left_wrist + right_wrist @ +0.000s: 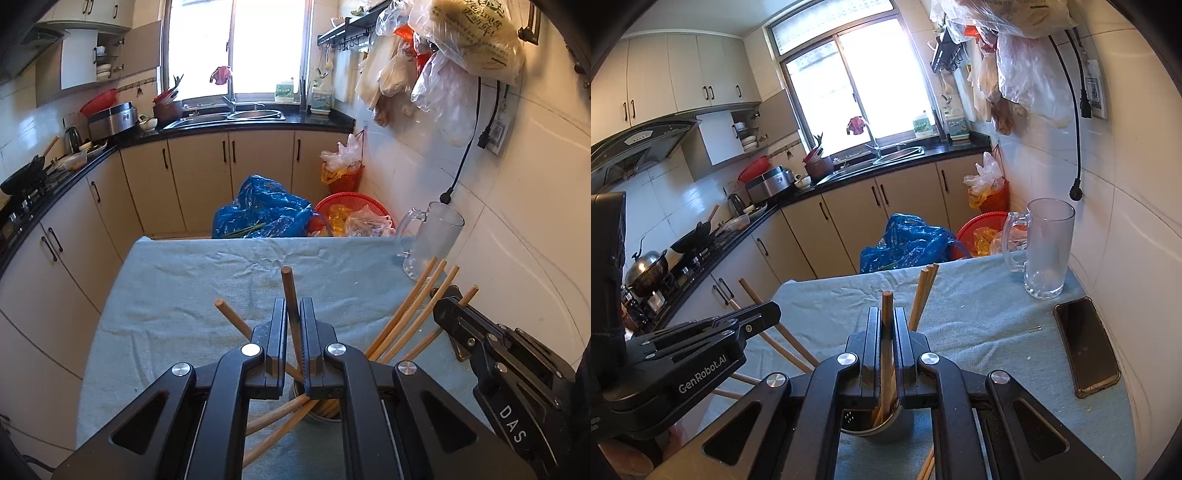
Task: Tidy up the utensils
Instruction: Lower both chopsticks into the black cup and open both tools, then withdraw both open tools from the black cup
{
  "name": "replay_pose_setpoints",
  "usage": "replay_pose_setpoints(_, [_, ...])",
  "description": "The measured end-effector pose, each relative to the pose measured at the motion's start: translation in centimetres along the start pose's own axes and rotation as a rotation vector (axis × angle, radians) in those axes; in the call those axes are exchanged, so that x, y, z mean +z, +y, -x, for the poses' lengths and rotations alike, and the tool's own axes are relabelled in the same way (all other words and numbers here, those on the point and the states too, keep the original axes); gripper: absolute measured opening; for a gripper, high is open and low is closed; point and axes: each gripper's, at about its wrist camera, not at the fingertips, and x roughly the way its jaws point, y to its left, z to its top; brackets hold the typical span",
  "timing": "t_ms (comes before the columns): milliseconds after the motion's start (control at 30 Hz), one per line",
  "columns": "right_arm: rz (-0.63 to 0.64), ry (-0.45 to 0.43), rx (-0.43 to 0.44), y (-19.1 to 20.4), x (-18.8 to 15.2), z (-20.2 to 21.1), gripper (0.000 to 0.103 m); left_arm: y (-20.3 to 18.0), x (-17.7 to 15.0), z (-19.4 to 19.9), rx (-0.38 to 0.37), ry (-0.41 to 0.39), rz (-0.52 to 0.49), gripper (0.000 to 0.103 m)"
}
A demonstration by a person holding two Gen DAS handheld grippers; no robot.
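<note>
Right under my left gripper [293,306] sits the metal holder [314,410], its rim just below the jaws, with loose chopsticks [402,317] fanning out of it to the right and lower left. The left jaws are pinched tight on a single dark chopstick [288,291] that stands nearly upright between them, its tip rising above the fingers.

My right gripper [886,325] is clamped the same way on a light wooden chopstick [887,332], whose lower end reaches down into the metal holder directly beneath the jaws. Just right of those fingers, two more chopsticks lean out of the holder.

Both tools hang over the blue-grey cloth [979,332] covering the table. Ahead and to the right of the right gripper lies a dark phone [1086,347], and beyond it stands a clear glass mug [1045,251] near the wall. Past the table's far edge is a blue plastic bag [262,210].
</note>
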Motion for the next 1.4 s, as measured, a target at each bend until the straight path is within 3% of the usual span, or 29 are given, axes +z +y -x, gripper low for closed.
replay_pose_setpoints(467, [-0.001,0.009,-0.001,0.1,-0.1,0.1,0.007,0.2,-0.3,1.3,0.018,-0.013,0.015,0.008])
replay_pose_setpoints(500, [0.001,0.009,-0.001,0.1,-0.1,0.1,0.008,0.2,-0.3,1.6,0.021,-0.021,0.014,0.010])
replay_pose_setpoints(567, [0.006,0.006,-0.004,0.3,0.0,0.3,0.018,0.3,-0.4,2.2,0.022,-0.033,0.016,0.030])
replay_pose_setpoints(633, [0.008,-0.003,-0.005,0.5,0.0,0.6,0.028,0.4,-0.6,3.1,0.028,-0.057,0.026,0.043])
replay_pose_setpoints(700, [0.006,-0.015,-0.006,0.6,0.1,1.1,0.034,0.5,-0.8,4.1,0.040,-0.084,0.023,0.045])
replay_pose_setpoints(1067, [0.009,-0.063,-0.015,1.3,0.5,5.5,0.041,0.3,-2.2,9.5,0.073,-0.171,-0.011,0.065])
replay_pose_setpoints(1400, [0.030,-0.079,-0.049,1.2,-1.1,10.9,0.053,-0.7,-6.1,15.5,0.105,-0.248,-0.057,0.077])
